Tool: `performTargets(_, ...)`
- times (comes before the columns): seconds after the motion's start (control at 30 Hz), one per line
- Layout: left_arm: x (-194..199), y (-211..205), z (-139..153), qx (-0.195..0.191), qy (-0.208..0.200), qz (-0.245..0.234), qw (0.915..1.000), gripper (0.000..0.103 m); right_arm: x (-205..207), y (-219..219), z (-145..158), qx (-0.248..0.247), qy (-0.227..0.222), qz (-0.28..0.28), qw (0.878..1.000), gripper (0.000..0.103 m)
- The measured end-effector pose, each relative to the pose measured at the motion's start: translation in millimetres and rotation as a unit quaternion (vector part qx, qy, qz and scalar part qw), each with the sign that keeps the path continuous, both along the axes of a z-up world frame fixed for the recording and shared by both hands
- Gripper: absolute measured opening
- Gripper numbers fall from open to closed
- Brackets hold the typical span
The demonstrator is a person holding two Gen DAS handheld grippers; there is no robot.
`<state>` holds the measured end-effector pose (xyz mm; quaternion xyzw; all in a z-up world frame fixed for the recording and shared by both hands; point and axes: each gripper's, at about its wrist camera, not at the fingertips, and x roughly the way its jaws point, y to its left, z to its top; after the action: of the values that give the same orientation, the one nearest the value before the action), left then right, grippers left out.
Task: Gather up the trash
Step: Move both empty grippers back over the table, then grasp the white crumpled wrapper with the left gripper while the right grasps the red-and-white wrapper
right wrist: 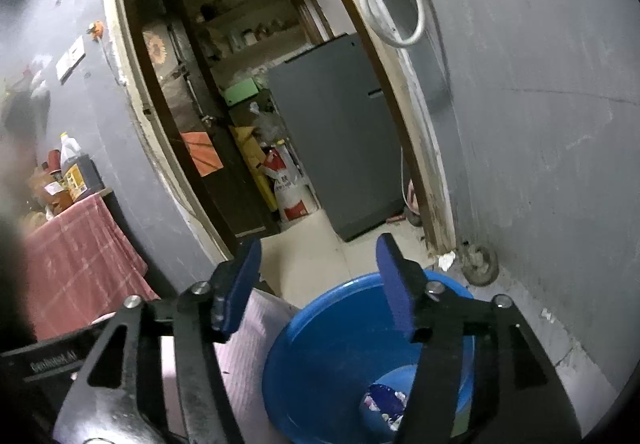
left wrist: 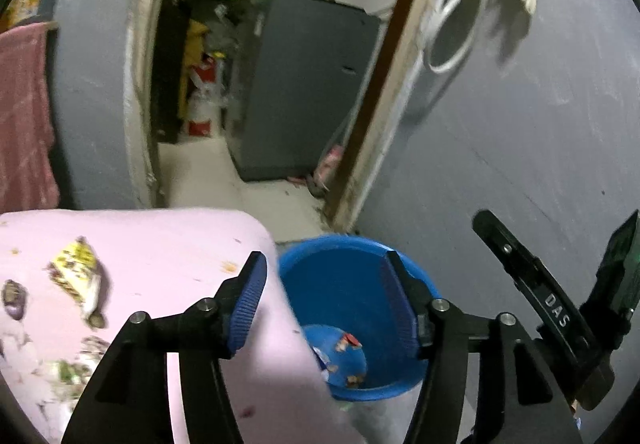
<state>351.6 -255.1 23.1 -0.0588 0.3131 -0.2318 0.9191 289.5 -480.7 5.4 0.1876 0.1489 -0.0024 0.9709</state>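
Both grippers, left gripper (left wrist: pixel 324 300) and right gripper (right wrist: pixel 320 284), hang wide and empty, ribbed blue pads over a round plastic bucket (left wrist: pixel 304 264) beside a pink cloth (left wrist: pixel 160 244) strewn with crumpled wrappers (left wrist: pixel 78 268).

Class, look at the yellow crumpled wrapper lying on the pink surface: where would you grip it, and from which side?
Grip the yellow wrapper across its raised, crumpled middle, coming down from above. It lies flat on the pink surface, so no edge offers a side approach, and the creased bulge gives the fingers something to pinch.
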Motion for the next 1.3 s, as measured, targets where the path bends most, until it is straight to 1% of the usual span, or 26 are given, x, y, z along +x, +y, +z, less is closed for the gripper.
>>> performTargets(0.07,-2.3,9.9,6.2,0.0,-0.009,0.016,0.9998,0.059,-2.0,5.4,4.6,-0.008,-0.011,0.004,1.0,0.072)
performTargets(0.1,-4.3,17.1,9.4,-0.001,-0.016,0.026,0.9995,0.064,-3.3,9.1,7.0,-0.012,-0.017,0.008,1.0,0.073)
performTargets(0.17,-7.8,29.2,15.3,-0.003,-0.029,0.045,0.9986,0.071,-6.3,14.9,10.3,-0.019,-0.029,0.015,0.999,0.08)
performTargets(0.2,-9.8,34.2,17.2,-0.002,-0.035,0.053,0.998,0.076,-7.9,19.9,12.9,-0.023,-0.038,0.022,0.999,0.083)
performTargets(0.27,-14.6,46.3,21.1,0.0,-0.049,0.072,0.9962,0.078,-11.3,29.4,16.6,-0.031,-0.053,0.031,0.998,0.091)
performTargets(0.37,-21.7,66.1,25.2,0.006,-0.063,0.094,0.9936,0.078,-16.2,44.9,20.8,-0.039,-0.075,0.051,0.995,0.099)
performTargets(0.4,-24.4,72.9,25.6,0.008,-0.067,0.103,0.9924,0.079,-16.7,49.6,22.1,-0.041,-0.08,0.057,0.994,0.1)
performTargets(0.47,-28.3,86.8,26.1,0.011,-0.074,0.121,0.9898,0.089,-18.2,61.6,24.8,-0.045,-0.093,0.071,0.992,0.103)
performTargets(0.5,-31.3,94.4,26.3,0.013,-0.079,0.134,0.9877,0.099,-19.3,67.7,25.7,-0.047,-0.098,0.078,0.991,0.103)
performTargets(0.53,-35.6,102.6,25.5,0.013,-0.089,0.15,0.9846,0.1,-19.3,72.0,26.1,-0.047,-0.102,0.084,0.99,0.103)
performTargets(0.6,-43.4,117.3,24.3,0.007,-0.1,0.164,0.9814,0.1,-20.9,84.6,28.0,-0.049,-0.113,0.102,0.987,0.103)
performTargets(0.73,-53.6,147.3,23.7,0.007,-0.109,0.194,0.9748,0.1,-20.8,102.6,30.5,-0.057,-0.125,0.13,0.982,0.103)
performTargets(0.83,-60.5,164.8,23.6,0.014,-0.119,0.215,0.9693,0.1,-19.1,117.0,30.7,-0.06,-0.128,0.15,0.979,0.103)
performTargets(1.07,-78.3,201.0,16.0,0.032,-0.133,0.25,0.9586,0.1,-12.4,148.5,23.5,-0.074,-0.105,0.188,0.974,0.103)
performTargets(1.3,-82.6,222.5,2.6,0.041,-0.119,0.262,0.9567,0.1,-7.0,176.5,15.7,-0.093,-0.069,0.23,0.966,0.103)
